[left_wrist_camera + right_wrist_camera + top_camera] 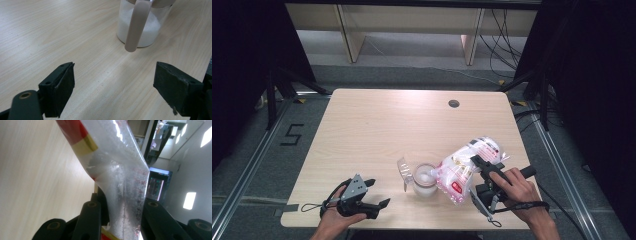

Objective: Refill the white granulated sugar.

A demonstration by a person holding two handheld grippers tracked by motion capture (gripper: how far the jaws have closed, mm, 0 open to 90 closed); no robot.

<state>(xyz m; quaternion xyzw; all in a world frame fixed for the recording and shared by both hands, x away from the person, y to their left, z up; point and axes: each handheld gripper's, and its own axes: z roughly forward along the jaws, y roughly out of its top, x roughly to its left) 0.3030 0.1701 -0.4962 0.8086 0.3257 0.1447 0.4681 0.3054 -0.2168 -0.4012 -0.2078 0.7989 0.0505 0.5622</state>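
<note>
A clear plastic bag [464,167] printed in red and white, with white grains inside, lies tilted with its mouth over a glass jar [425,180]. My right gripper [482,165] is shut on the bag; in the right gripper view both jaws pinch the bag's film [120,195]. The jar [145,25] holds white grains, and a pale beige strip [137,27] hangs down its front. The jar's hinged lid [404,170] stands open to its left. My left gripper [379,194] rests open at the table's front left, with bare table between its jaws and the jar ahead of it [113,85].
The light wooden table [377,125] has a round cable hole [454,103] near its far edge. Black frames and cables stand beyond the table's left and right sides. A person's hands come in at the front edge.
</note>
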